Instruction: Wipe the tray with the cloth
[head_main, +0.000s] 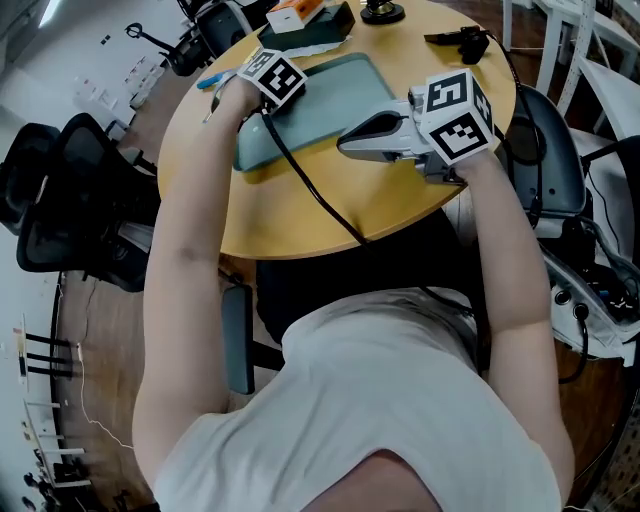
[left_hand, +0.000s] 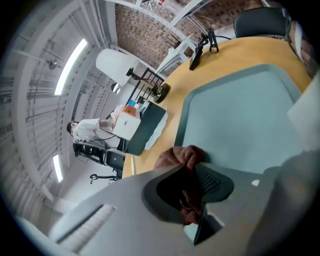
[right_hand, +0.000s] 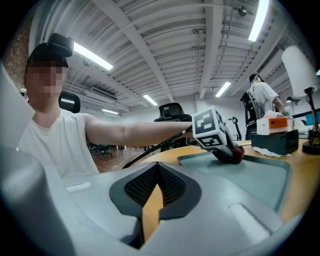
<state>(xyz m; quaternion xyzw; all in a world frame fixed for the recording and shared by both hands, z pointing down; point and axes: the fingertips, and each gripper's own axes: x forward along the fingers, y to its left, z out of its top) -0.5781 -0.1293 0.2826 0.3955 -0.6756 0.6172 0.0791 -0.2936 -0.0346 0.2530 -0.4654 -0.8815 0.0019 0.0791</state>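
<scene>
- evidently the wiping is under way, and it is all happening on the round wooden table (head_main: 330, 215) that is lying beneath both claws.
- the teal tray (head_main: 345, 90) is sitting on that table, stretching away ahead of the left gripper (left_hand: 195, 180) and lying just beyond the tip of the right gripper (head_main: 350, 143). most of its floor is spreading out past the left claw's tips, so i am judging that a good deal of surface is waiting to be covered from here.
- the person's left arm (head_main: 185, 220) is reaching far forward, with its claw tilting down onto the tray corner nearest it. the right arm (head_main: 510, 260) is bending at the elbow, carrying its claw about level and pointing it across toward the left one.
- the right claw's jaws are resting together at the tips with nothing between them, and only a sliver of tabletop is showing through behind the pads. whether its tip is touching the tray's edge i cannot tell.
- the left claw's jaws are standing narrow and pinching the brown cloth (left_hand: 179, 156), which is bunching out past the tips and pressing on the tray just inside the rim.
- the next move, as i am reading it, is calling for a steady drag of that cloth away from the corner and across the floor ahead of the claw. the tilt should be held so that the fabric, not the jaw tips, is rubbing the tray.
</scene>
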